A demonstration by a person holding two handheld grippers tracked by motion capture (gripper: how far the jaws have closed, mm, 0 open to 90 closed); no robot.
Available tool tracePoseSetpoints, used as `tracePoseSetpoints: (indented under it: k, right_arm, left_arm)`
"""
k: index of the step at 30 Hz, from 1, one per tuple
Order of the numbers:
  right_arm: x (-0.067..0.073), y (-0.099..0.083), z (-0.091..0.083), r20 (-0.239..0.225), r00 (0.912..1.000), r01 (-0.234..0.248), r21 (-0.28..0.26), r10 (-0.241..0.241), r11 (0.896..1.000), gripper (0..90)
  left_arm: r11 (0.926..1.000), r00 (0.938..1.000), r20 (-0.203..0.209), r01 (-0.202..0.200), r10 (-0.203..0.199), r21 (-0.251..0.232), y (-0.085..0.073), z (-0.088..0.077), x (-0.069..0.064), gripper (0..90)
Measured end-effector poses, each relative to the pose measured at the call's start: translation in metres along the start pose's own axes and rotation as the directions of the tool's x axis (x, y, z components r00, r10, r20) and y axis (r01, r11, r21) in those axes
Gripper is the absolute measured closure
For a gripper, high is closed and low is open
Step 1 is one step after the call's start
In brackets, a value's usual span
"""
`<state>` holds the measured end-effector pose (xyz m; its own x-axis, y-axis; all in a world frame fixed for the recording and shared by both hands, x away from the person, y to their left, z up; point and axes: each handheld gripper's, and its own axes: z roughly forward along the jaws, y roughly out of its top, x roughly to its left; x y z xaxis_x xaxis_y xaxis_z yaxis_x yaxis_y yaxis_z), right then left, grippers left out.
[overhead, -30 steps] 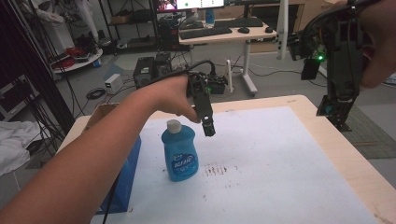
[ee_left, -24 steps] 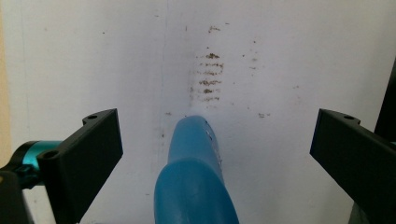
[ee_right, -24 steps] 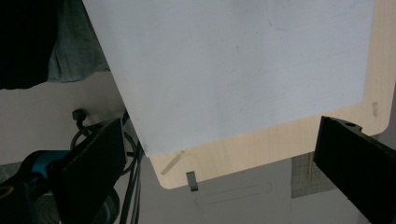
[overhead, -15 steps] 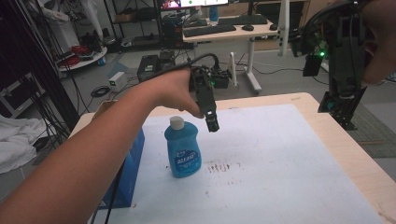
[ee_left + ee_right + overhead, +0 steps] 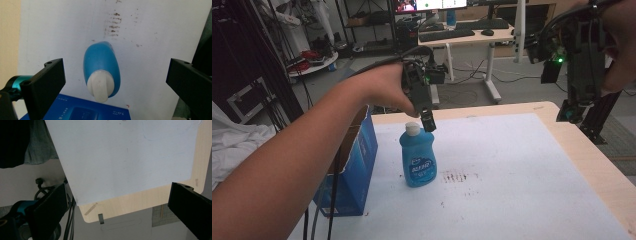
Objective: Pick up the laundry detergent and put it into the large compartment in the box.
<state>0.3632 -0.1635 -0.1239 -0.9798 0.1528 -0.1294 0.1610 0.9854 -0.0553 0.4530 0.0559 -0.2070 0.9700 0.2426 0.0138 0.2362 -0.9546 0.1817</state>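
Observation:
A blue dish soap bottle [image 5: 417, 157] with a white cap [image 5: 412, 129] stands upright on the white mat [image 5: 512, 170]. My left gripper [image 5: 428, 120] points down just above and right of the cap, apart from it. In the left gripper view the bottle [image 5: 101, 65] sits between the wide-open jaws of the left gripper [image 5: 115, 82], which hold nothing. My right gripper [image 5: 571, 111] hangs high over the table's far right edge. In its own view the right gripper [image 5: 117, 207] is open and empty, looking down on a corner of the mat [image 5: 120, 157].
A blue carton [image 5: 354, 165] stands at the mat's left edge, close beside the bottle, and appears as the blue carton [image 5: 82, 110] in the left gripper view. Dark smudges [image 5: 454, 176] mark the mat right of the bottle. Bare wooden table edge [image 5: 592, 160] runs along the right.
My left gripper has drawn closer to the bottle's cap from the right. The right gripper stays high at the right, barely shifted.

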Motion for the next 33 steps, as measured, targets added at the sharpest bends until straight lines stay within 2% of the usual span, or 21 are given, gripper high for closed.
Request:
tracePoseSetpoints:
  k: [8, 15, 33]
  right_arm:
    - [-0.001, 0.004, -0.001, 0.000, 1.0000, 0.003, 0.002, -0.003, 1.000, 1.7]
    - [0.000, 0.008, -0.001, -0.002, 1.0000, 0.002, 0.002, -0.002, 1.000, 1.7]
    - [-0.002, 0.009, 0.003, -0.008, 1.0000, 0.004, 0.006, -0.004, 1.000, 1.7]
  left_arm:
    - [0.9998, 0.9998, 0.002, 0.020, -0.020, -0.004, -0.015, 0.003, 0.002, 2.3]
    - [0.9988, 0.9986, 0.020, 0.048, -0.048, 0.006, -0.026, 0.016, 0.007, 2.3]
    - [0.9976, 0.9968, 0.053, 0.058, -0.060, 0.038, -0.026, 0.045, 0.013, 2.3]
